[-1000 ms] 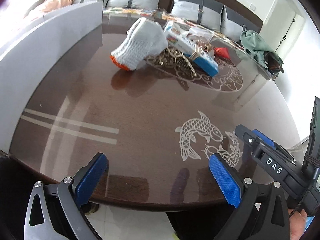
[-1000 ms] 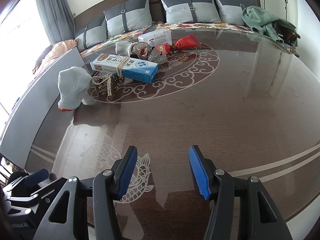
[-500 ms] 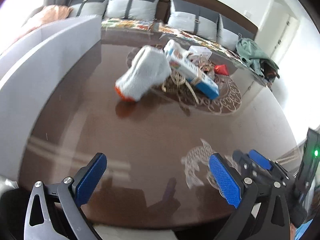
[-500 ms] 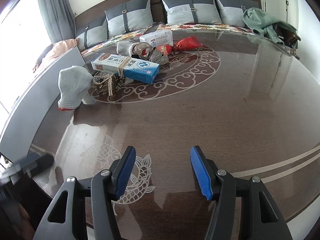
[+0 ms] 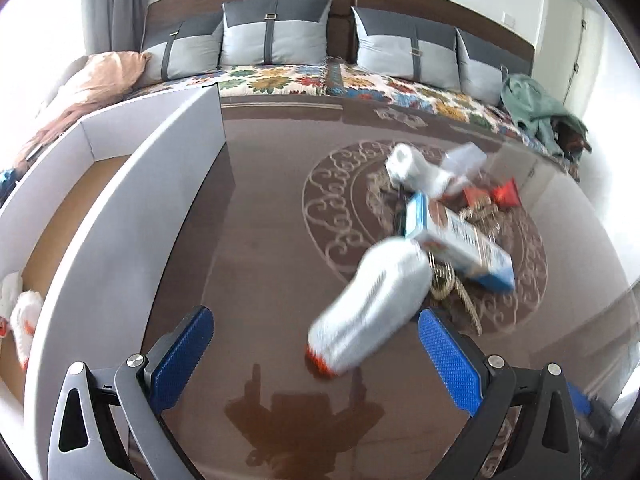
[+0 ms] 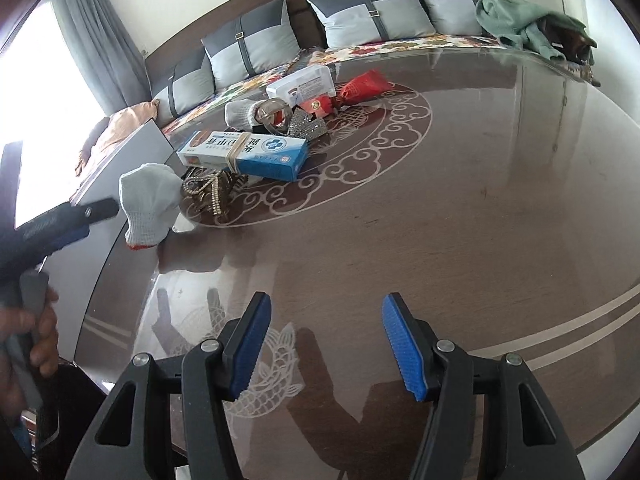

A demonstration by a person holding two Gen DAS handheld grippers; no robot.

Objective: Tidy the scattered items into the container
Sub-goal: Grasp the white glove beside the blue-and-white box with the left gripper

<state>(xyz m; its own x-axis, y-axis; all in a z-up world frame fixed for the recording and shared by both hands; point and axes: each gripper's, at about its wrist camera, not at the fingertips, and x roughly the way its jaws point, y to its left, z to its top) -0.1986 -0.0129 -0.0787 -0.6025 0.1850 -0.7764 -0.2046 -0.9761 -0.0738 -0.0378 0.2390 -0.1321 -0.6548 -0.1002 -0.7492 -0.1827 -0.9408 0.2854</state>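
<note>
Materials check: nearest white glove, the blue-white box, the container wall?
White glove: knitted cotton-like fabric, matte; ribbed weave and orange-trimmed cuff show. Blue-white box: printed cardboard, slight sheen, crisp folded edges, a band around it. Container wall: smooth matte white-grey board, probably coated cardboard; the brown floor inside looks like raw card.

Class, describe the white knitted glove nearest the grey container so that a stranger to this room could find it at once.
Start at the dark round table with the pale scroll medallion. At the pile's edge nearest the grey container stands the white knitted glove, beside a tangle of gold chain. Its orange-red cuff sets it apart from the other glove, which lies deeper in the pile.
</note>
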